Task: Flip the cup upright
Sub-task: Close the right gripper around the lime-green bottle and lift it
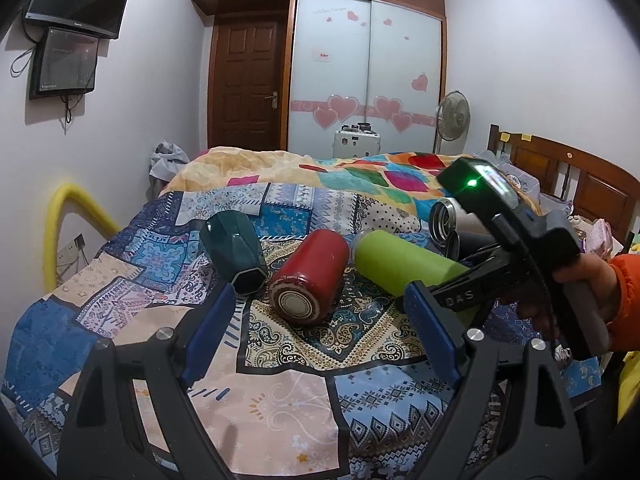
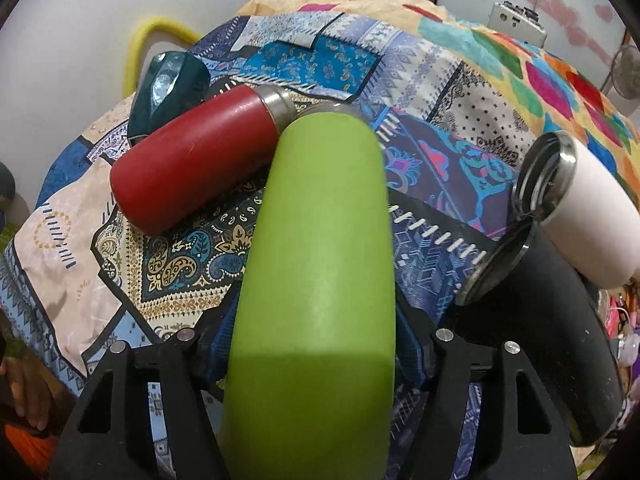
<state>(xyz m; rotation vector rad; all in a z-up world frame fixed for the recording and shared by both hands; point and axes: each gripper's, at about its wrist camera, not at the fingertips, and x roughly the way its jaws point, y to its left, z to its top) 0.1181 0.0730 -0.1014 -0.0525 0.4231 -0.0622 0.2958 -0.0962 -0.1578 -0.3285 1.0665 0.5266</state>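
The right tongs (image 2: 312,344) straddle the base end of the lying green flask (image 2: 320,240), fingers seemingly pinching it. The left tongs (image 1: 320,320) hover wide open, empty. Tilting it up risks its far end knocking the red flask (image 2: 192,160) just left of it
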